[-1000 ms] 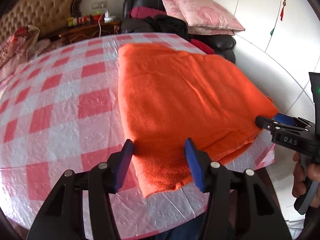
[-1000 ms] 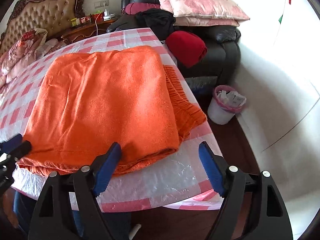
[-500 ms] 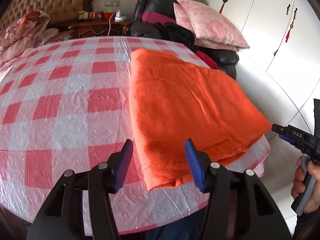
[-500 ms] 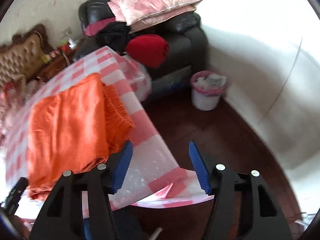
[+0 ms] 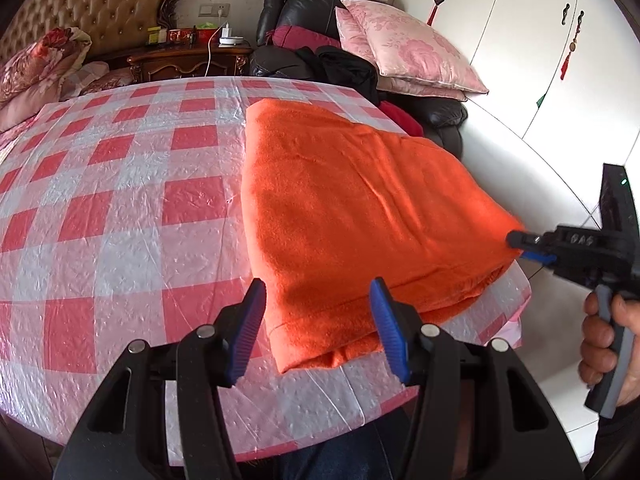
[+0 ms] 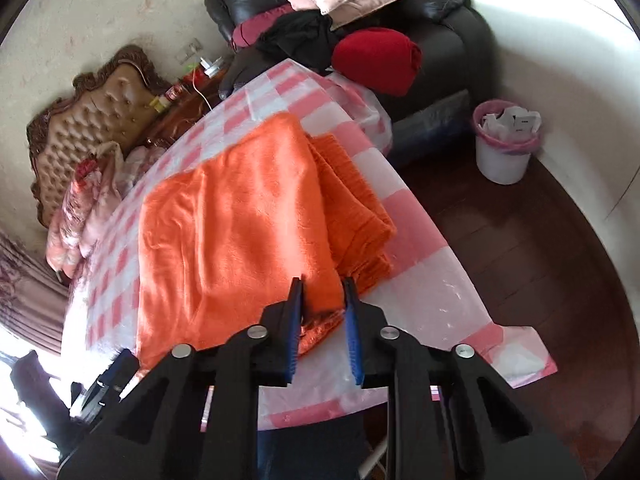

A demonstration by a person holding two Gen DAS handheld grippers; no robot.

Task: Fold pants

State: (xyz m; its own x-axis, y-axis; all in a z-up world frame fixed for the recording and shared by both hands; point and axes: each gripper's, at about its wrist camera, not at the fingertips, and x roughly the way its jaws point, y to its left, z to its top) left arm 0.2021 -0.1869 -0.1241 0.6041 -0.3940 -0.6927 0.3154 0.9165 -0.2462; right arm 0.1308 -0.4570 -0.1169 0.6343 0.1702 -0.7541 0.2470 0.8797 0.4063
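Observation:
The orange fleece pants (image 5: 352, 208) lie folded in layers on the red and white checked table (image 5: 120, 216), toward its right edge. My left gripper (image 5: 318, 320) is open, its blue pads either side of the near left corner of the pants, just above it. My right gripper (image 6: 322, 312) has narrowed on the near right corner of the pants (image 6: 248, 224), with fabric between the pads. It also shows in the left wrist view (image 5: 528, 246), touching that corner. A ribbed lower layer (image 6: 352, 208) sticks out on the right.
A black sofa (image 6: 448, 40) with pink pillows (image 5: 404, 52), dark clothes and a red bundle (image 6: 376, 58) stands behind the table. A white bin (image 6: 505, 145) sits on the dark floor to the right. A tufted headboard (image 5: 96, 4) and nightstand stand at back left.
My right gripper swung away toward the floor, then came back and closed on the near right corner of the pants. My left gripper stayed open at the near left corner.

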